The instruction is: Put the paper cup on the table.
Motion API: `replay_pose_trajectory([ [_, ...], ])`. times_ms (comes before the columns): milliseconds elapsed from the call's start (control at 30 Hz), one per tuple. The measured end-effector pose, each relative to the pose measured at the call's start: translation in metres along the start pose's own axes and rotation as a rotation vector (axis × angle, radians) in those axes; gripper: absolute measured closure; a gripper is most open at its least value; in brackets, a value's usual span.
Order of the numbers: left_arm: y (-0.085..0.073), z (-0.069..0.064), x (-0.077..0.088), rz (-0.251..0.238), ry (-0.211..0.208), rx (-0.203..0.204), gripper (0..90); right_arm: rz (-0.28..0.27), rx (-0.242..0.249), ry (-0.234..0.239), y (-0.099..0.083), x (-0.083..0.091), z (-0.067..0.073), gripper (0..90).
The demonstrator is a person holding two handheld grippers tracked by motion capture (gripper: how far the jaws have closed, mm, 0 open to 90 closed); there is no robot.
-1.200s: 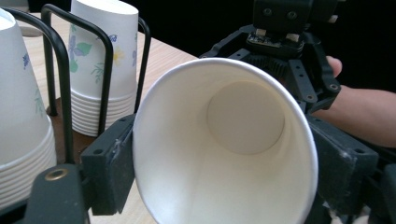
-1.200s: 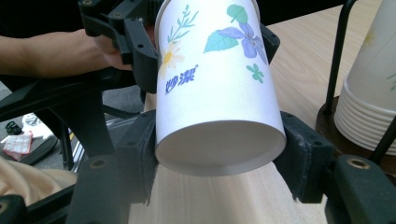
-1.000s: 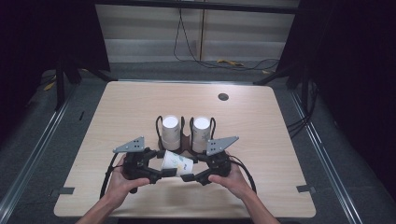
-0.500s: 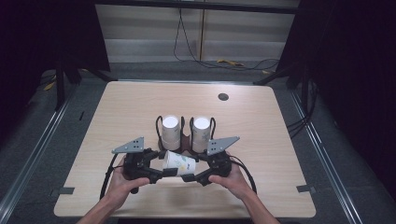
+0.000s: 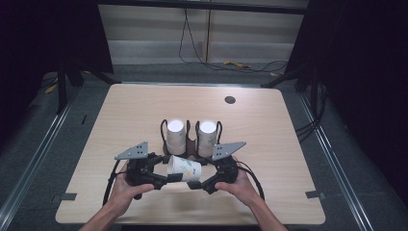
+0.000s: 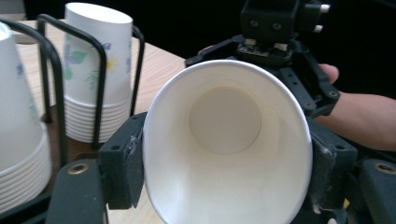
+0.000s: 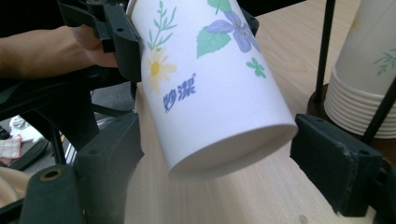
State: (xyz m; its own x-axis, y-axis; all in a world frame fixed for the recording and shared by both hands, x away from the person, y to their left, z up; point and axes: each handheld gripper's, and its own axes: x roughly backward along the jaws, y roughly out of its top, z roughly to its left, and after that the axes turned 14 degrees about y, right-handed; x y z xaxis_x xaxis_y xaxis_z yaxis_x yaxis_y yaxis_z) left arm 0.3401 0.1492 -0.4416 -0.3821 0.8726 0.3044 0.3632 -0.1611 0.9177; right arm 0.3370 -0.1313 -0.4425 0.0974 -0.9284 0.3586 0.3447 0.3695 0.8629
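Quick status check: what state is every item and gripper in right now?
paper cup: on its side, off the table, rim squeezed oval.
left gripper: shut on the cup's rim.
right gripper: jaws just opened, cup's base between them, untouched.
two cup stacks: upside down in the black rack.

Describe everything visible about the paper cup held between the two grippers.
The paper cup is white, printed with green leaves, a yellow daisy, purple flowers and blue characters. It lies on its side above the table, mouth toward the left gripper, whose pads squeeze the rim into an oval. Its inside looks empty and clean. Its base sits between the right gripper's pads, whose jaws have just been opening; there is a gap at the pad on the view's right, and contact at the other pad is unclear.
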Motion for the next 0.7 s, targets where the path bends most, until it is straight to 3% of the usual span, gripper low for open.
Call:
replay_pose_trajectory([
  [133,0.001,0.003,0.003,-0.007,0.024,-0.01,27.2,0.009,-0.011,-0.027,-0.002,0.004,0.001,16.0],
  [267,0.006,0.004,0.007,0.011,0.056,-0.058,26.9,-0.008,-0.056,-0.061,-0.003,0.011,-0.001,17.2],
  [400,0.009,0.008,0.011,0.032,0.091,-0.044,26.9,0.0,-0.066,-0.091,-0.006,0.019,0.0,17.2],
  [533,0.008,0.01,0.015,0.051,0.134,-0.055,26.4,0.006,-0.073,-0.135,-0.011,0.03,0.002,17.2],
  [700,0.006,0.015,0.017,0.077,0.151,-0.03,26.4,-0.006,-0.089,-0.206,-0.017,0.042,0.001,20.2],
])
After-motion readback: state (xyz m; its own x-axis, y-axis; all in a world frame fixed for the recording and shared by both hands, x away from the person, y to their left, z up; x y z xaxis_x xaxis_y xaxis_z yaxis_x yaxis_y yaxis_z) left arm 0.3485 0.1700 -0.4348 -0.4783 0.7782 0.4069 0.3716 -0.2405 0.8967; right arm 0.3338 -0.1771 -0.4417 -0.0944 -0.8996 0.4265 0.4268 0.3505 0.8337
